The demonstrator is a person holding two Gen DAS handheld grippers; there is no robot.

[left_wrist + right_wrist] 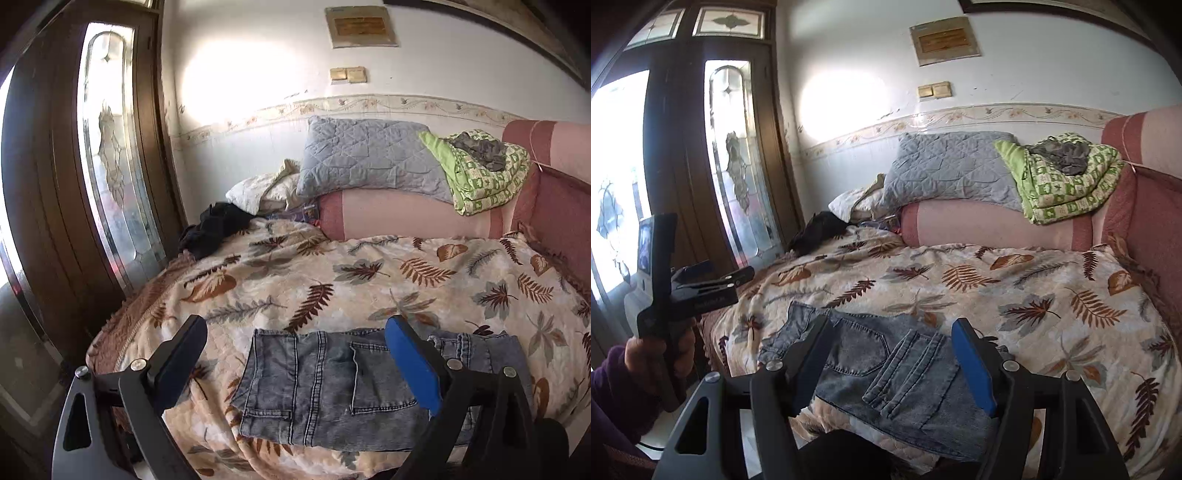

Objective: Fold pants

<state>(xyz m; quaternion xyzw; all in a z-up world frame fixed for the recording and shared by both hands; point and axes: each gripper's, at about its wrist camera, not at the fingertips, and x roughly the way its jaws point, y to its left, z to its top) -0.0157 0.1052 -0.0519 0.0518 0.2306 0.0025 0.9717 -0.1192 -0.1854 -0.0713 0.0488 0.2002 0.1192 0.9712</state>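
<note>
Grey-blue washed jeans (pixel 325 387) lie folded into a flat stack near the front edge of the bed, on a leaf-print blanket (pixel 332 280). The jeans also show in the right wrist view (pixel 886 369). My left gripper (pixel 295 332) is open and empty, held just above and in front of the jeans. My right gripper (pixel 890 332) is open and empty too, its fingers either side of the jeans' near part. The left gripper also shows from the side in the right wrist view (pixel 713 277), held up in a hand at the bed's left.
A grey quilted pillow (pixel 369 158) and a green folded blanket (pixel 480 173) rest on a pink bolster (pixel 399 218) at the back. A black garment (pixel 218 229) lies at the bed's far left corner. A wooden glass door (pixel 107 155) stands left.
</note>
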